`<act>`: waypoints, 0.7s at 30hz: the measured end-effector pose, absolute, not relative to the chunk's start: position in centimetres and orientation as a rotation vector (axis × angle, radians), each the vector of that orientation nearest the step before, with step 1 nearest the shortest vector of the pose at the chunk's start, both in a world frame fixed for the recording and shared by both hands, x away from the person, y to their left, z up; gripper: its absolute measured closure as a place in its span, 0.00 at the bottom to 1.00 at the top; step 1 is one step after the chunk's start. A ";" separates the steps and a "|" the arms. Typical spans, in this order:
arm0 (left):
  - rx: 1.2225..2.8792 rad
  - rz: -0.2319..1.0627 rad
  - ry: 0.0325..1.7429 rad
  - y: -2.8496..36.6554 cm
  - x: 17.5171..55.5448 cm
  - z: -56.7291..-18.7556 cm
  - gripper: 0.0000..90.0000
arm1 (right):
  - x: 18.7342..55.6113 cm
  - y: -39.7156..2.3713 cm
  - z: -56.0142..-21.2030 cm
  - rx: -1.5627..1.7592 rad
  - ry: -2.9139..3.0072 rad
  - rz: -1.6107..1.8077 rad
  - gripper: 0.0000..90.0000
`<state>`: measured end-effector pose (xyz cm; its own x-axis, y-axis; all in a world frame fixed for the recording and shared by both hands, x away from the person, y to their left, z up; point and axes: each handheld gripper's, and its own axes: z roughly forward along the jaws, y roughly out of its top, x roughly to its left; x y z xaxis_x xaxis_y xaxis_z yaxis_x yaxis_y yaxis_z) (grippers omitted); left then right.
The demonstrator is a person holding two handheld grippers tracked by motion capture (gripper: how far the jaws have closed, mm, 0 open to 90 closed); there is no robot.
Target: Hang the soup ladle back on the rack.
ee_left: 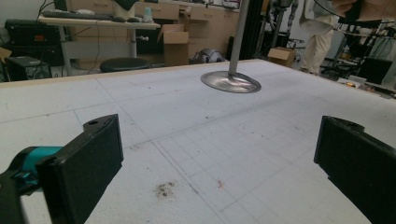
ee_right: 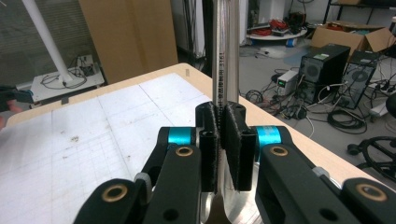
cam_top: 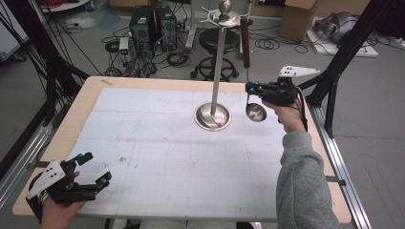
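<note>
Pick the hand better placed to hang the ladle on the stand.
Right. Its gripper is already shut on the ladle beside the stand. The left gripper sits open at the table's near corner.

Even indoor light, glare on the stand base (cam_top: 212, 116), near tool perhaps slightly soft.

This is a robotics or engineering lab rather than a home or kitchen. Desktop computer towers (cam_top: 154, 25) stand on the bare grey floor just beyond the counter (cam_top: 76, 107), amid loose coils of black cable (cam_top: 177, 59). A black rolling stool (cam_top: 218, 43) sits near them. Black metal frame struts (cam_top: 351, 45) rise at the right, and bundled cables hang at the far left. Cardboard boxes (ee_right: 348, 35) lie about, and a workbench (ee_left: 93, 21) along the far wall carries equipment. The counter itself wears a white gridded mat (cam_top: 157, 157), marked like a measuring surface.
</note>
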<state>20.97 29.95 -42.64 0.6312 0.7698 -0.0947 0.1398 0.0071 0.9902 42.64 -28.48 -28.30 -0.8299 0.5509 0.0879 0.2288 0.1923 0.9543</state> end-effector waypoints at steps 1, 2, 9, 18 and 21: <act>1.510 0.584 0.796 29.9 21.0 -42.6 0.02 | 42.7 -28.4 -28.3 0.738 2.195 1.678 0.94; 1.506 0.583 0.797 29.9 21.0 -42.6 0.02 | 42.7 -28.2 -28.3 0.745 2.200 1.674 0.94; 1.503 0.577 0.789 30.0 20.9 -42.5 0.02 | 43.3 -27.0 -28.6 0.750 2.214 1.659 0.94; 1.506 0.572 0.798 30.1 20.8 -42.5 0.02 | 43.5 -26.5 -28.7 0.743 2.199 1.633 0.93; 1.512 0.567 0.797 30.1 20.8 -42.6 0.02 | 43.4 -26.5 -28.7 0.748 2.174 1.622 0.86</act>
<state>20.83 30.08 -42.59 0.6375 0.7631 -0.1063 0.1498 0.0126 0.9886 43.37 -26.49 -28.71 -0.8090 0.5857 0.0496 0.2146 0.2157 0.9526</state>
